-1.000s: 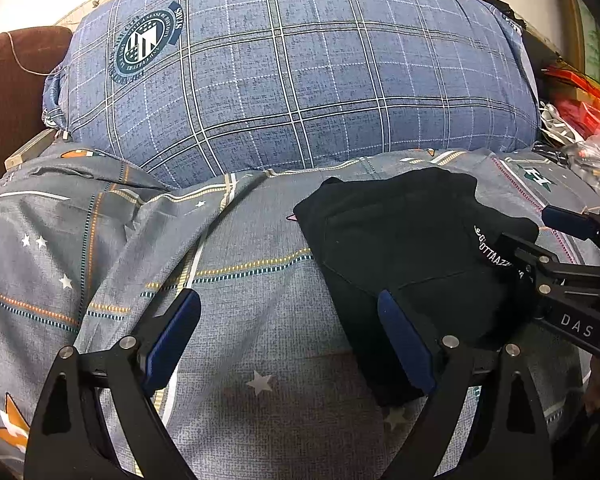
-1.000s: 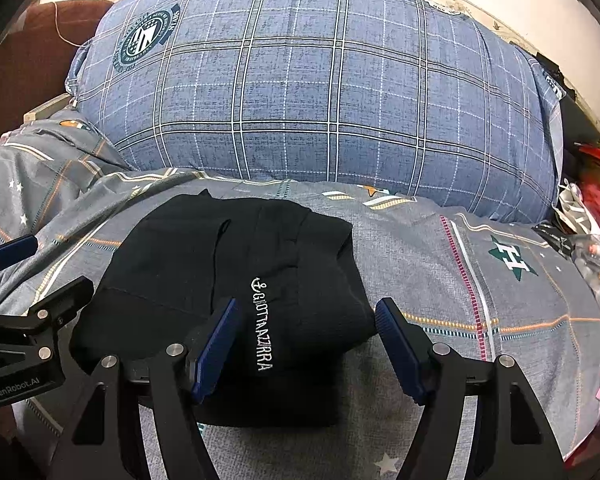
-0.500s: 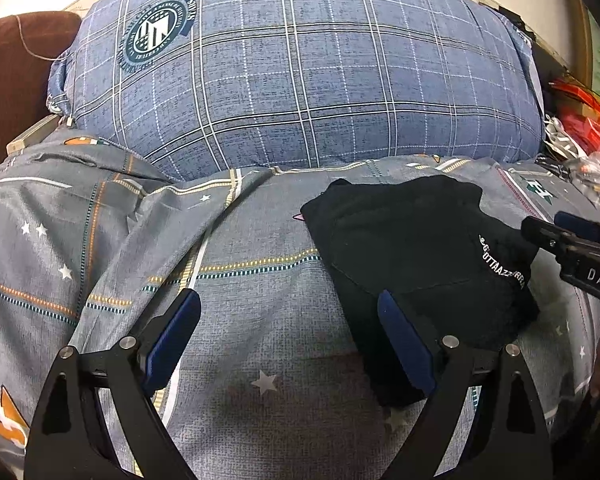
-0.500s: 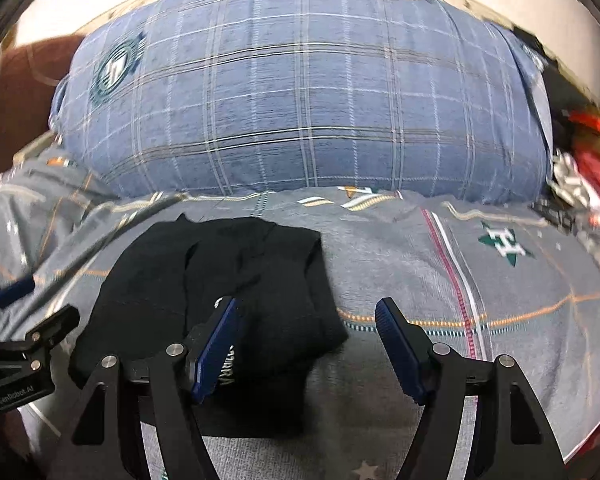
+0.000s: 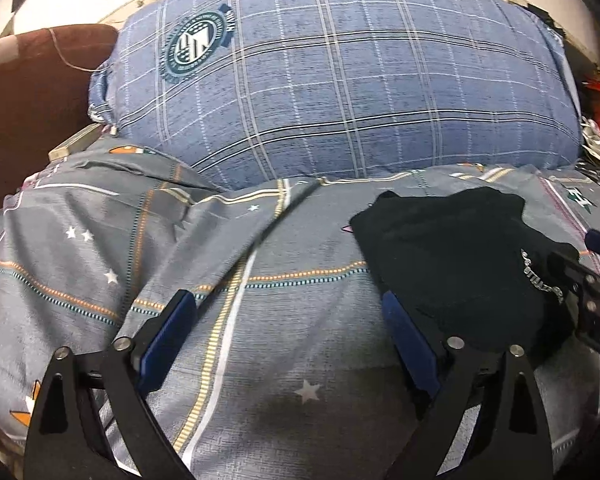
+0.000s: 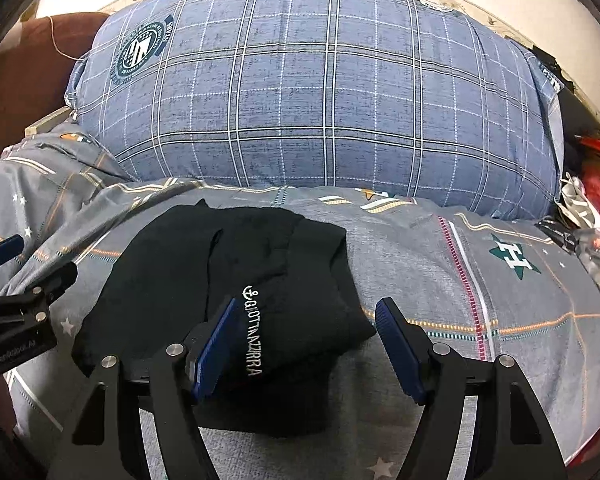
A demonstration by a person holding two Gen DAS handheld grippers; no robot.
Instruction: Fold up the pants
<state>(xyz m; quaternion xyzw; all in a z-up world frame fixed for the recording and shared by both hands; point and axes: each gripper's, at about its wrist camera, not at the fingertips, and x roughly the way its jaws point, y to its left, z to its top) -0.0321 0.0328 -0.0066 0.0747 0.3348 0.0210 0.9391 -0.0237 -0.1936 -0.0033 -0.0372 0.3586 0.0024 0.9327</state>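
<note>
The black pants (image 6: 236, 280) lie folded into a compact bundle on the grey patterned bedsheet (image 6: 440, 280), white lettering on top. My right gripper (image 6: 304, 336) is open just above the bundle's near right part, its pads apart from the cloth. In the left wrist view the pants (image 5: 452, 264) sit to the right, and my left gripper (image 5: 288, 328) hangs open over bare sheet (image 5: 260, 360) with its right finger beside the bundle's left edge. Each gripper shows at the edge of the other's view: the right gripper (image 5: 596, 280), the left gripper (image 6: 16, 280).
A big blue plaid pillow (image 6: 320, 100) fills the back of the bed. A brown headboard or cushion (image 5: 32, 92) stands at the far left. Red and silvery clutter (image 6: 592, 184) crowds the right edge of the bed.
The left wrist view has drifted so the pants sit further right and the right gripper has slid toward its right edge. The right view swung briefly, then came back. Both grippers stay open.
</note>
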